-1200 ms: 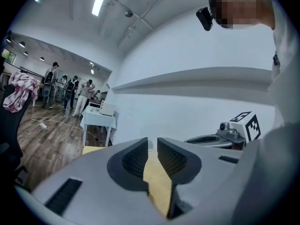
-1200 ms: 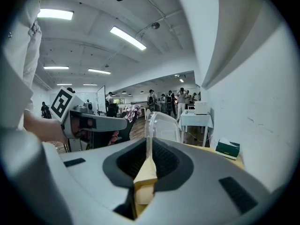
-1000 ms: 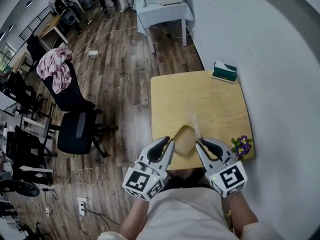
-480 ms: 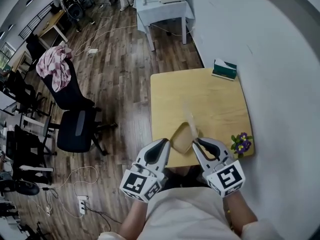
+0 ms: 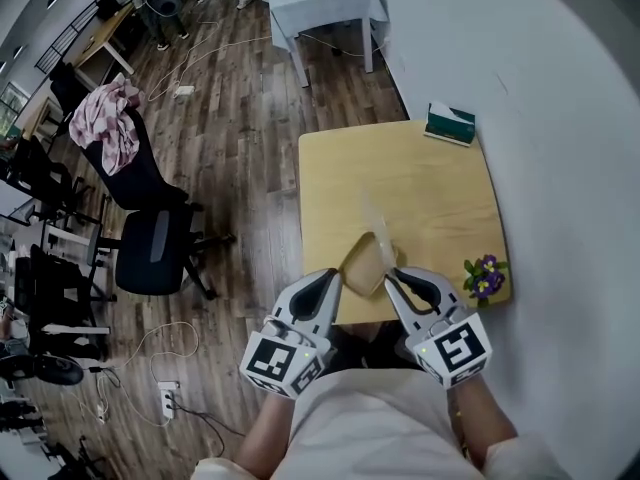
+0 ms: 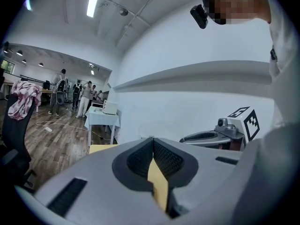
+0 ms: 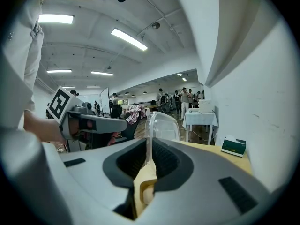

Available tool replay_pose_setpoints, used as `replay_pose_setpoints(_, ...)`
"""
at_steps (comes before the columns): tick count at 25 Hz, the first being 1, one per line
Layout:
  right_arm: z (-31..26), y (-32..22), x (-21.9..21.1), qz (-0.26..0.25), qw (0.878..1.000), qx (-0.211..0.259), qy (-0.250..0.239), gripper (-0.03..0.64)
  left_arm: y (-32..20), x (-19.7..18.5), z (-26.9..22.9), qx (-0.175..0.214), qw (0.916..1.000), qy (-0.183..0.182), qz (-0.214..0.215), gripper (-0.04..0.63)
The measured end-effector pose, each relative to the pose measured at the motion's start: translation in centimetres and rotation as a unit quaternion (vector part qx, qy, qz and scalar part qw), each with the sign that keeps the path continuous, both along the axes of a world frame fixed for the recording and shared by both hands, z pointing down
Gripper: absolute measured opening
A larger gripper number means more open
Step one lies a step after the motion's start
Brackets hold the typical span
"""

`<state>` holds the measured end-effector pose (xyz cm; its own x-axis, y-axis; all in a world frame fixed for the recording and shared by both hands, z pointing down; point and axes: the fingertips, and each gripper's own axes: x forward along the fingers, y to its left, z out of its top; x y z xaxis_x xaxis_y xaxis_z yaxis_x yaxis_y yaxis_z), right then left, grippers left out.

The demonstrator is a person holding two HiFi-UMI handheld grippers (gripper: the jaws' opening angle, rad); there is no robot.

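L gripper (image 6: 153, 144) jaws, apart 1.2 s ago, are now pressed together on the bag (image 5: 367, 261) at its left edge (tan sliver between them). R gripper (image 7: 149, 146) is clamped on its clear right edge. So 2 grips now, bag over the table (image 5: 420, 188) near its front edge. No legible print; green box (image 5: 449, 123) lettering too small.

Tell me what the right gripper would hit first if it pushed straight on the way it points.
From the right gripper, nothing near apart from the tan-and-clear plastic packet it clamps: the line seems to pass over the yellow wooden table toward the black chair with pink cloth, though depth is unclear.
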<state>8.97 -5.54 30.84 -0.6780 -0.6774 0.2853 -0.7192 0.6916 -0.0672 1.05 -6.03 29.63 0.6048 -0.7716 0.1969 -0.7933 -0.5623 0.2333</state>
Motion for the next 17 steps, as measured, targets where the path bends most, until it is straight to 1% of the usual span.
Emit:
replay_pose_setpoints(4,0.5,0.1,-0.1,-0.006,1.000,-0.002,0.004,0.044,0.1,-0.2,0.3,0.001,1.0000,-0.005,-0.004,0.006)
replay_pose_setpoints(17,1.4,0.8,-0.1,-0.009,1.000,-0.007,0.018,0.044,1.1,-1.0,1.0,-0.008,0.9997,-0.003,-0.024,0.006)
